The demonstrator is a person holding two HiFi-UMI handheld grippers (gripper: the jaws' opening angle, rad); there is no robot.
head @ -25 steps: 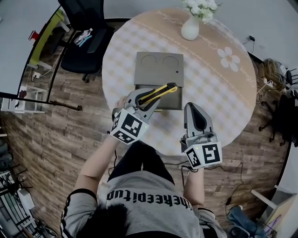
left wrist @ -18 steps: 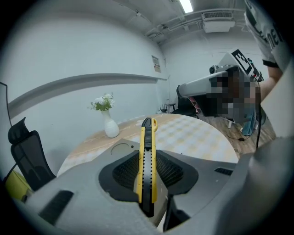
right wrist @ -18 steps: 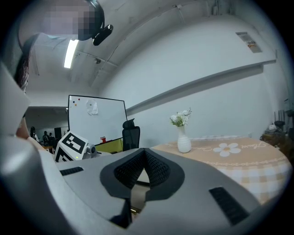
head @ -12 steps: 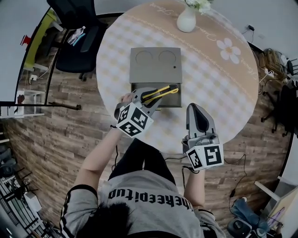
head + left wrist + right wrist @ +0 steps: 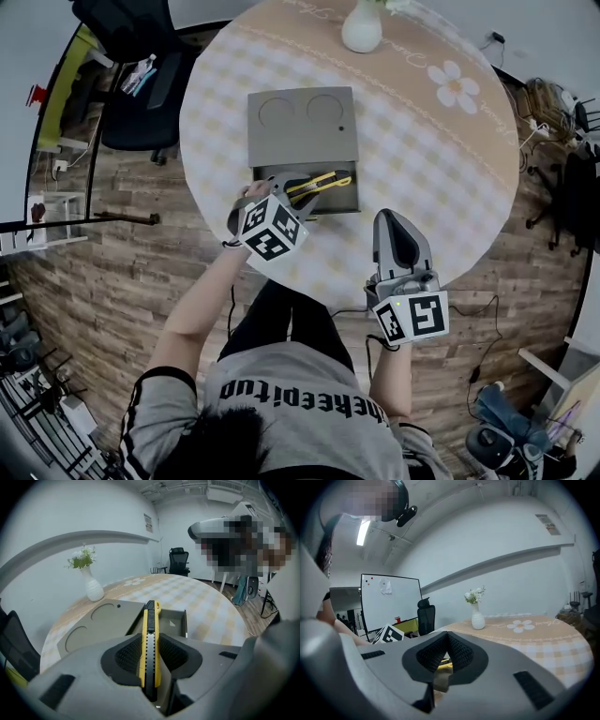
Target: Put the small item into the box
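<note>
Over open drawer (image 5: 339, 199) at box (image 5: 300, 131) front edge: left gripper (image 5: 291, 190) clenched on yellow utility knife (image 5: 323, 181), tip pointing across drawer, apparently not touching its floor. Near table (image 5: 431, 159) rim: right gripper (image 5: 395, 225) pinched together, empty, well apart from box, stretch of checked table between. White vase (image 5: 361, 33) at far rim.

surface: round checked table (image 5: 441, 159) | on it: grey box (image 5: 302, 141); white vase (image 5: 361, 33)
</note>
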